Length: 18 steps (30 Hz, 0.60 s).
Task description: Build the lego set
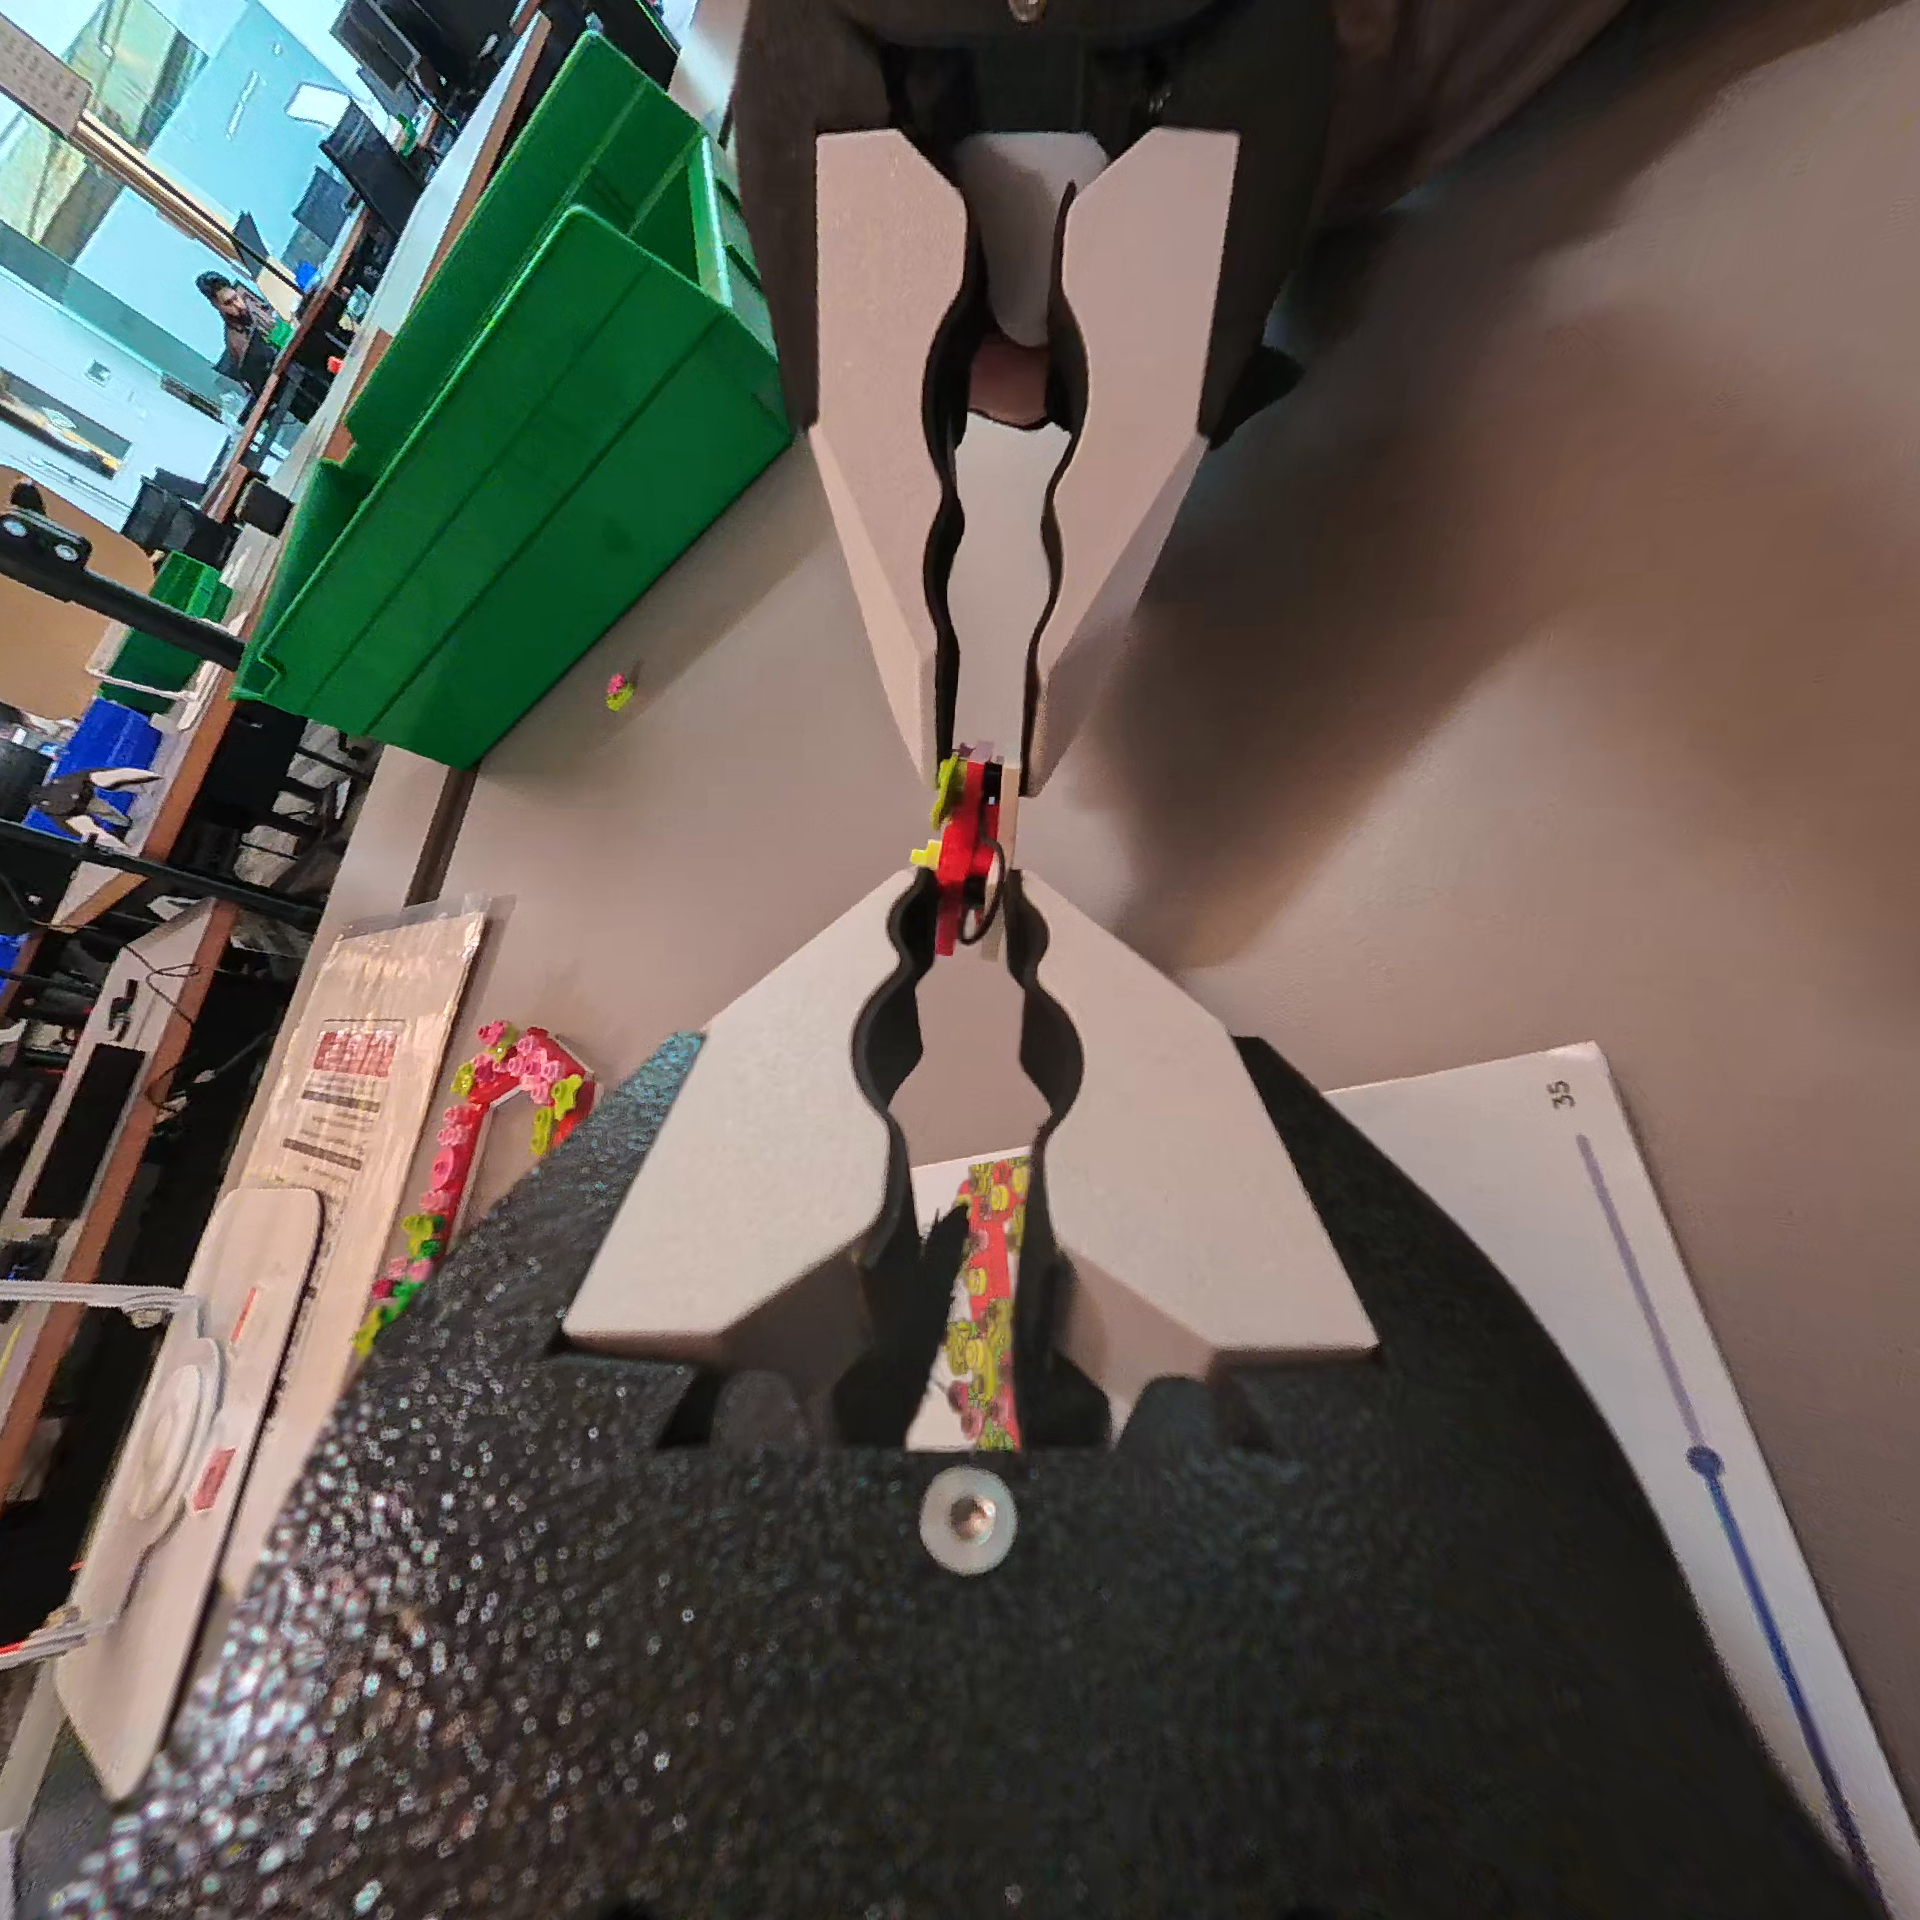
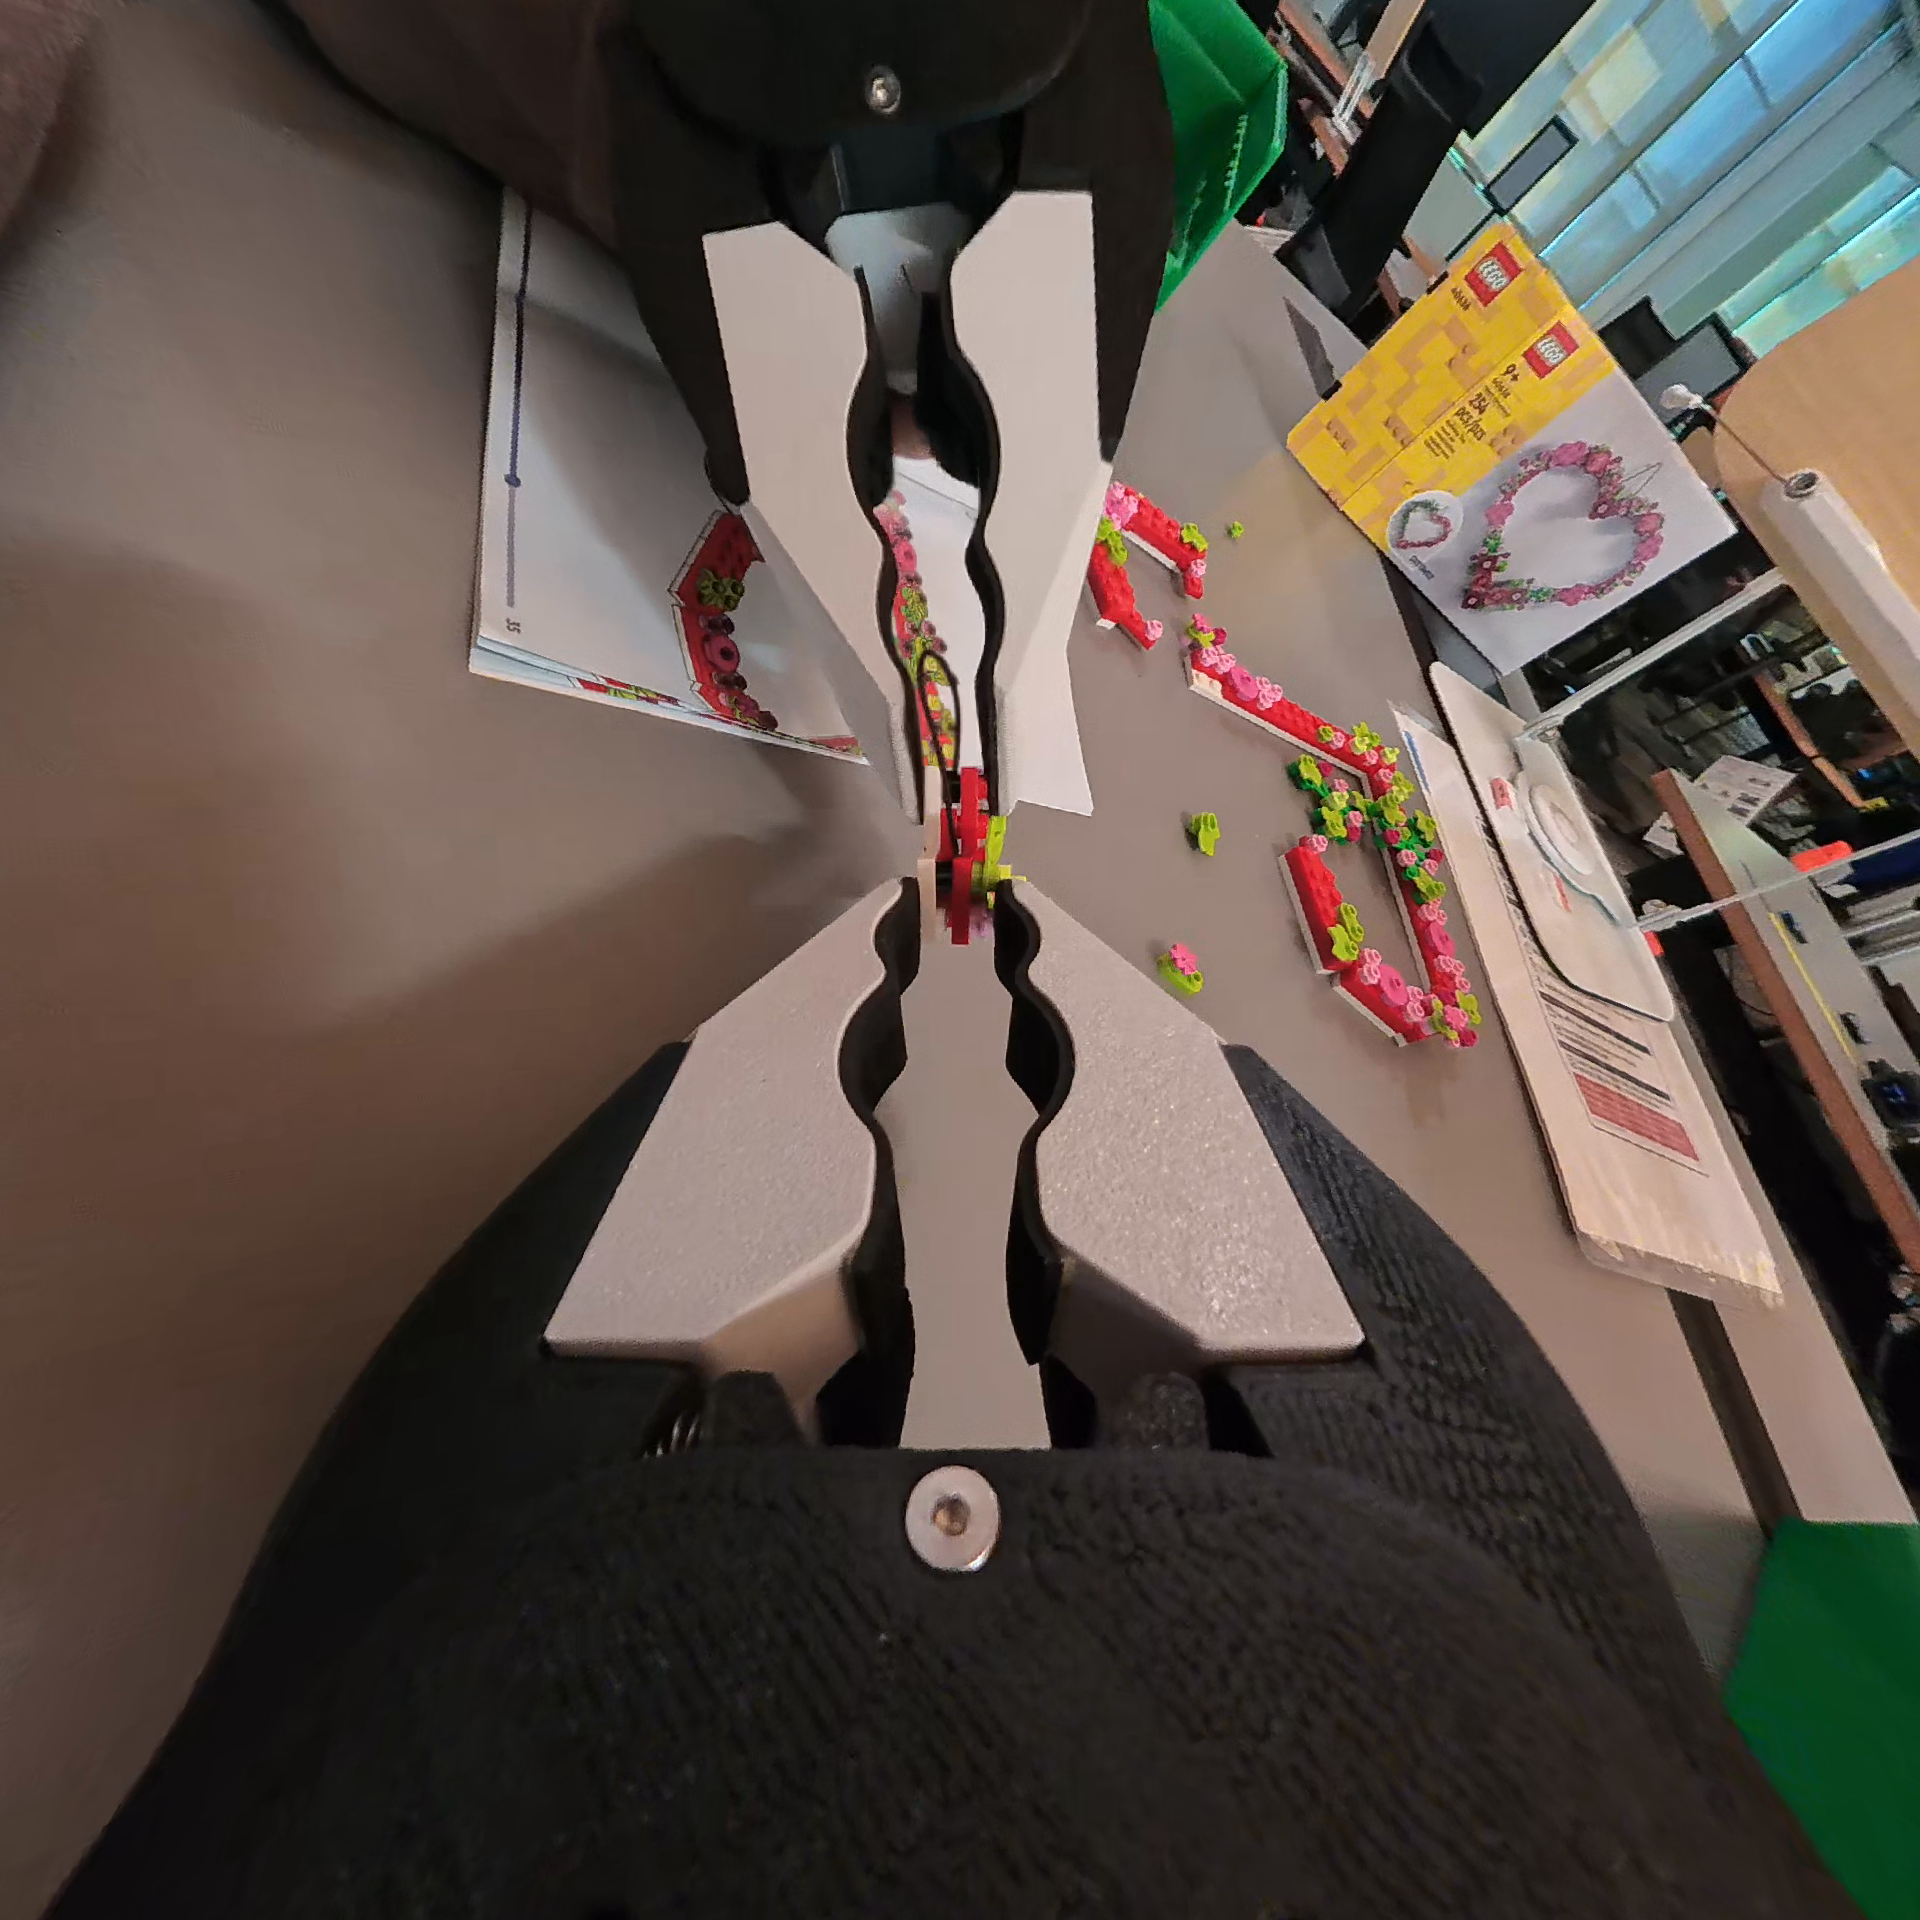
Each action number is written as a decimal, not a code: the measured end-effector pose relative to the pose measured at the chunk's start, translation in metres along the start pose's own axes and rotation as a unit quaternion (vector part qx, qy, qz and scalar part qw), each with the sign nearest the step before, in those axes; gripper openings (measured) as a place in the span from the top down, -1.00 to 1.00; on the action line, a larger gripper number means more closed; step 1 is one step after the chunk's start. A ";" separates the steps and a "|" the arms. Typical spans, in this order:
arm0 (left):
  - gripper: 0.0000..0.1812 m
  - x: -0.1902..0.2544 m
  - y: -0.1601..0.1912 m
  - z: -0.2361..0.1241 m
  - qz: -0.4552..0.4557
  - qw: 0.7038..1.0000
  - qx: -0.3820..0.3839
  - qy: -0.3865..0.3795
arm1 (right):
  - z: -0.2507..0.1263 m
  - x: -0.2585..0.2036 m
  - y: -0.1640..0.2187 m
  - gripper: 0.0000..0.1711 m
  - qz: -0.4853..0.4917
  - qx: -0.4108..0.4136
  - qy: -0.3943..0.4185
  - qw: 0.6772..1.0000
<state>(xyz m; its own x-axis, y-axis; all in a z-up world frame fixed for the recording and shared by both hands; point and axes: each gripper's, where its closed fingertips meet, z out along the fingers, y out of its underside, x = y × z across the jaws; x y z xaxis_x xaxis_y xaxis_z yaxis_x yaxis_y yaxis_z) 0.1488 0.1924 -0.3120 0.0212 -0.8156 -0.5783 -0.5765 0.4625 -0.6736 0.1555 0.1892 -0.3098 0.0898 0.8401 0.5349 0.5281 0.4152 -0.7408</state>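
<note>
A small red lego assembly [image 1: 958, 842] with lime green bits and a thin black loop is held in the air between my two grippers, which face each other tip to tip. My left gripper [image 1: 966, 896] is shut on its near end. My right gripper [image 1: 987, 774] is shut on its far end. In the right wrist view the same assembly [image 2: 966, 847] sits between my right gripper [image 2: 956, 899] below and the left gripper [image 2: 956, 805] above. Red heart-frame segments with pink and green flowers [image 2: 1371, 831] lie on the grey table [image 2: 312, 727]; one also shows in the left wrist view [image 1: 488, 1122].
The open instruction booklet [image 2: 582, 520] lies under the grippers and also shows in the left wrist view [image 1: 1507, 1247]. Green bins [image 1: 540, 468] stand at the table's far side. The yellow set box [image 2: 1486, 416], a bagged sheet [image 2: 1621, 1091] and loose small pieces [image 2: 1203, 831] [image 2: 1179, 966] [image 1: 619, 691] lie around. Less than 4 cm separates the two grippers' tips.
</note>
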 end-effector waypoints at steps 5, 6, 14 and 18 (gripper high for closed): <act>0.79 -0.001 -0.002 0.001 -0.034 0.999 0.021 -0.001 | -0.001 0.000 0.000 0.86 0.004 0.005 -0.003 1.000; 0.72 -0.002 -0.002 0.002 -0.038 0.999 0.018 -0.003 | -0.001 0.000 -0.001 0.86 0.004 0.007 -0.005 1.000; 0.74 0.005 -0.004 0.004 -0.026 0.999 0.023 0.011 | -0.003 -0.007 -0.012 0.86 0.004 0.037 -0.022 0.999; 0.78 0.003 -0.005 0.003 -0.016 1.000 0.022 0.006 | -0.004 -0.006 -0.014 0.86 0.007 0.048 -0.021 0.999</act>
<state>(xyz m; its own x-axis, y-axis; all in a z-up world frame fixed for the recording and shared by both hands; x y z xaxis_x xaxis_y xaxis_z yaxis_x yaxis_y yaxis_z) 0.1541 0.1883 -0.3118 0.0294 -0.8337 -0.5515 -0.5394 0.4512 -0.7109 0.1509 0.1765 -0.3008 0.0593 0.8589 0.5087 0.4443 0.4337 -0.7839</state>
